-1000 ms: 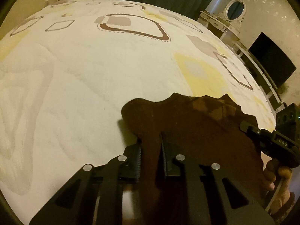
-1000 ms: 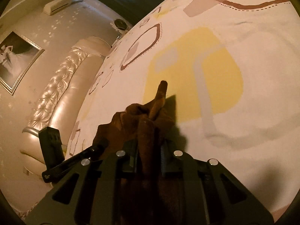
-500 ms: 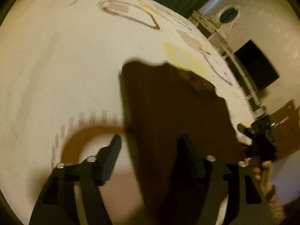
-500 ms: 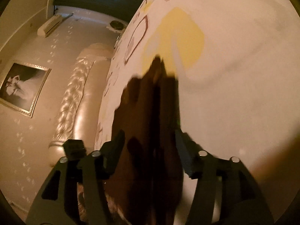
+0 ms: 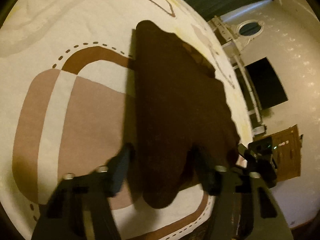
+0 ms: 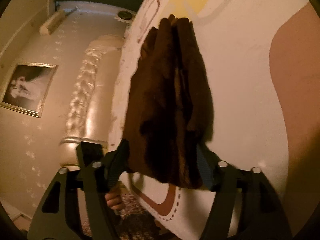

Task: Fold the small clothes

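The left gripper [image 5: 162, 166] was held low over the bed [image 5: 60, 104], with its fingers spread wide apart. The brown cloth [image 5: 176, 104] lay on the bedcover between and ahead of these fingers, and its near end reached past them toward the camera. The right gripper [image 6: 164, 164] was also spread wide. It pointed along the bed edge, and the cloth [image 6: 170, 100] lay between its fingers, bunched in long folds. It is hard to tell if the fingers touched the cloth.

The bedcover was white with brown, beige and yellow shapes. To the right side stood a dark screen [image 5: 266, 86] and a white dresser with an oval mirror [image 5: 250, 28]. On the other side were a padded headboard [image 6: 86, 92] and a framed picture [image 6: 28, 89] on the wall.
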Tool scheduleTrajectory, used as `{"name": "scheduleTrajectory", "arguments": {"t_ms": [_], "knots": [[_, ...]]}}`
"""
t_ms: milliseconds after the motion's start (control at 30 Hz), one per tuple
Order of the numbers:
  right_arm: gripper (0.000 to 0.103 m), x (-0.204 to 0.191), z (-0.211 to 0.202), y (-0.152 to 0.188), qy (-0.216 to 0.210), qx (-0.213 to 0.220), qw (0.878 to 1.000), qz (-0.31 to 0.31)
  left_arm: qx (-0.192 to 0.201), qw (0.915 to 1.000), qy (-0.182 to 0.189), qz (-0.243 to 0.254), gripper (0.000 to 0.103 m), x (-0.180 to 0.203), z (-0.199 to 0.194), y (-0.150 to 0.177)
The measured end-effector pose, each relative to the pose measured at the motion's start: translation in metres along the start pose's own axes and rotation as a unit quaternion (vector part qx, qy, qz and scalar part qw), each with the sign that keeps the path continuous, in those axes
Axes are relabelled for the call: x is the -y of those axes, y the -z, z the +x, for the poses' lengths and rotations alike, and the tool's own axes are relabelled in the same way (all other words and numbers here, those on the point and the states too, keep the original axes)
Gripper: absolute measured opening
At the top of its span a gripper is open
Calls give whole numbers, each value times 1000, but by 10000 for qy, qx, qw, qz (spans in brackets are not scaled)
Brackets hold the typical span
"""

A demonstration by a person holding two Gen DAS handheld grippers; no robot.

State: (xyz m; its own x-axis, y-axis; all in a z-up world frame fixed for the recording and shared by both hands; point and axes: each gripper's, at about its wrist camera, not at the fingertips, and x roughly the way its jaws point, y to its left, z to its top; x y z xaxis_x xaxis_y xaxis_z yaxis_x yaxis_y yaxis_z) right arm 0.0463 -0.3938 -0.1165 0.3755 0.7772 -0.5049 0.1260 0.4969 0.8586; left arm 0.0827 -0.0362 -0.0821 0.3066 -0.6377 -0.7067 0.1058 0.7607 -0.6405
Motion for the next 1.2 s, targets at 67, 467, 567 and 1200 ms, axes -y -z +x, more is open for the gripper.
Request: {"name": "scheduleTrajectory", "arguments": {"t_ms": [67,467,567,1200], "knots": [[20,1,4,2,245,-70,9997,-10,-27,9999,-131,93,36,3,0,3],[10,7,-18,24,289,90,9995,-107,91,9944,-758,735,25,28,-10,23],[10,13,-17,24,248,93,9996,-22,98,9942,-780,730,25,27,-7,22],[10,12,-15,23,211,103,9997,8,119,9937,-807,770,26,25,-6,25]]}}
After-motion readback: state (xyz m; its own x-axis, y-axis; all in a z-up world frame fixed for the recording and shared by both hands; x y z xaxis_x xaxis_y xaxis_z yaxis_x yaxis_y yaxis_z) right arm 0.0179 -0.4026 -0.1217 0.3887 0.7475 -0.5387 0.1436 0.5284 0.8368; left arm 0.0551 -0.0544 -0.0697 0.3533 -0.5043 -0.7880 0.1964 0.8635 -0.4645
